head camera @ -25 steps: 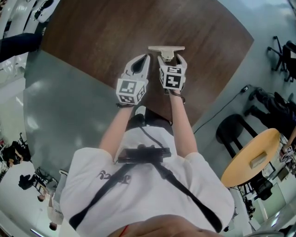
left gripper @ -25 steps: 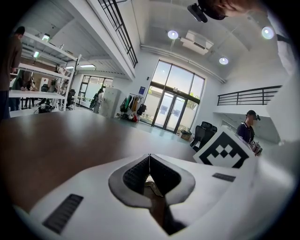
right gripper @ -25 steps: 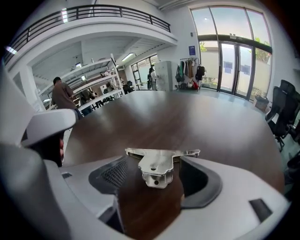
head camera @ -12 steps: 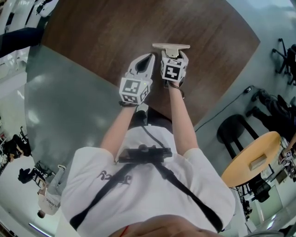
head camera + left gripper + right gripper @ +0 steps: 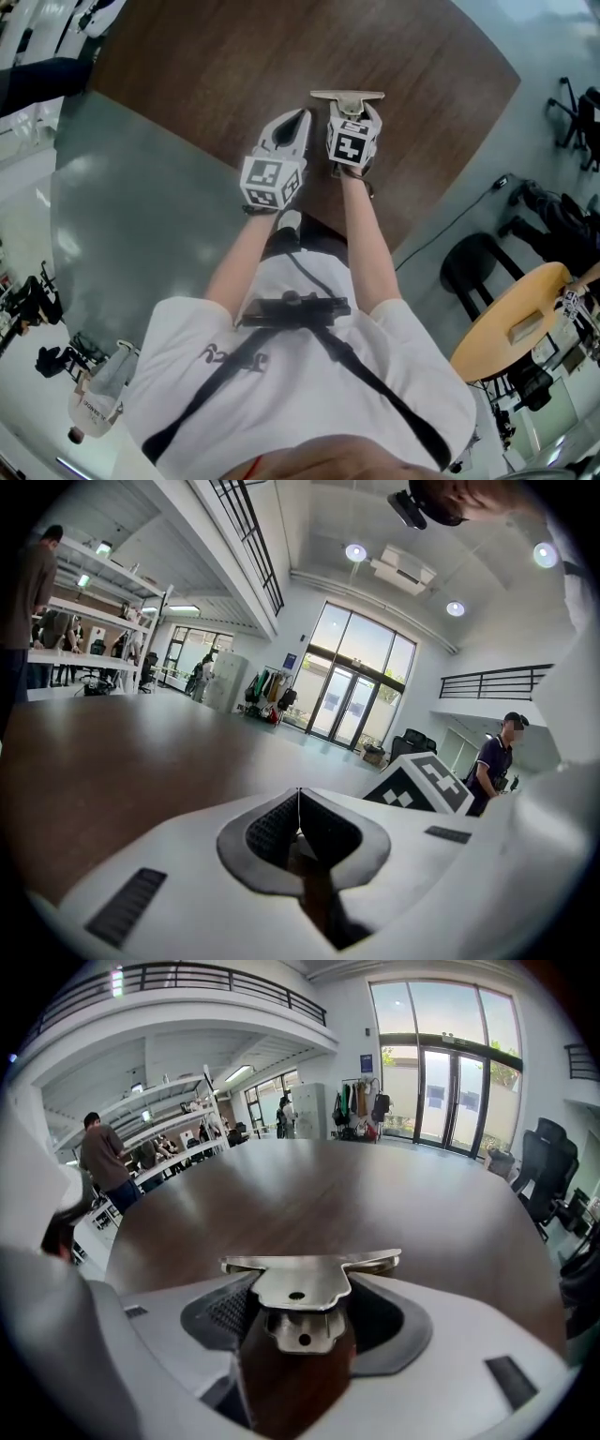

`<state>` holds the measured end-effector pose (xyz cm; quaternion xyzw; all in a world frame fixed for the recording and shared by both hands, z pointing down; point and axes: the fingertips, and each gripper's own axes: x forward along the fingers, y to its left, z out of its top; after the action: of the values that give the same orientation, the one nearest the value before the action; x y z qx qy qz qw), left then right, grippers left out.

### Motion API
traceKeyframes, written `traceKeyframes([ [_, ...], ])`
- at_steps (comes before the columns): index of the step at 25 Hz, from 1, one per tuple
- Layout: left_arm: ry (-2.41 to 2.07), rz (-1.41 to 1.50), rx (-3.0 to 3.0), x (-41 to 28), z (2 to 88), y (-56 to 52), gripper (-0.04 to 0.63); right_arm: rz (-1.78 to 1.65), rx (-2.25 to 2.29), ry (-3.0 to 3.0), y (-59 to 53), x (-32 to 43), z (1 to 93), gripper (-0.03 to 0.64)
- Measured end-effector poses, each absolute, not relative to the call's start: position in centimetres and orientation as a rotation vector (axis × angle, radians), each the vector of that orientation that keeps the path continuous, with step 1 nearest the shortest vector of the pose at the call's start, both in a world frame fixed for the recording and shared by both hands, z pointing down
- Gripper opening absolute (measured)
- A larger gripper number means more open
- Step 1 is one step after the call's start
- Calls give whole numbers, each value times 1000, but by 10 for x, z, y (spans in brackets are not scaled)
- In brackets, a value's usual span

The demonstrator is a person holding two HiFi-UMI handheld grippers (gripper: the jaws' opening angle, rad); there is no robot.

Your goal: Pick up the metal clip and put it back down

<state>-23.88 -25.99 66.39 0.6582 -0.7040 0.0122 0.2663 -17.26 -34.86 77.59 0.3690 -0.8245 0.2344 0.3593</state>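
Your right gripper (image 5: 354, 112) points steeply down at the metal clip (image 5: 347, 97), which lies flat on the dark wood worktop (image 5: 206, 66), out ahead of you. In the right gripper view the clip's long bar runs crosswise just past the jaw tips, and its handle tabs (image 5: 302, 1312) point back btw. the jaws. The jaws stand nearly as wide as they go and have just been closing a little. The pads flank the tabs but don't look to be pressing yet, so nothing's held.

The line-up makes sense. The tabs are the narrow part, so closing on them is prob. the surest pinch, and the bar stays clear of the pads.

Your left gripper (image 5: 300, 117) hovers just beside the right one, jaws fully together w/ nothing in them. It's prob. parked there b/c this is a one-gripper job.

The worktop is smooth w/ a soft sheen, so the clip may skate if nudged sideways.

The room is a big open hall:
- Glossy grey floor (image 5: 122, 216).
- Glass doors (image 5: 441, 1082) at the far end.
- Balcony railing (image 5: 206, 974) overhead.
- Shelving (image 5: 164, 1115) at left, w/ people nearby.
- A round yellow table (image 5: 511, 323) and a black stool (image 5: 473, 262) off to your right.
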Motion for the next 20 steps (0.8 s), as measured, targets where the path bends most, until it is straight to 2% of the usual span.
traceKeyframes([
  [6,-1924,29,1807,-224,641,-243,11,620,991,-2158,-322,-140,747,301],
  [13,-1962,24,1837,-203,606,-224,11,608,1107,-2326,-306,-111,653,301],
  [20,-2047,-65,1979,-185,535,-192,11,487,1177,-2526,-270,-91,552,301],
])
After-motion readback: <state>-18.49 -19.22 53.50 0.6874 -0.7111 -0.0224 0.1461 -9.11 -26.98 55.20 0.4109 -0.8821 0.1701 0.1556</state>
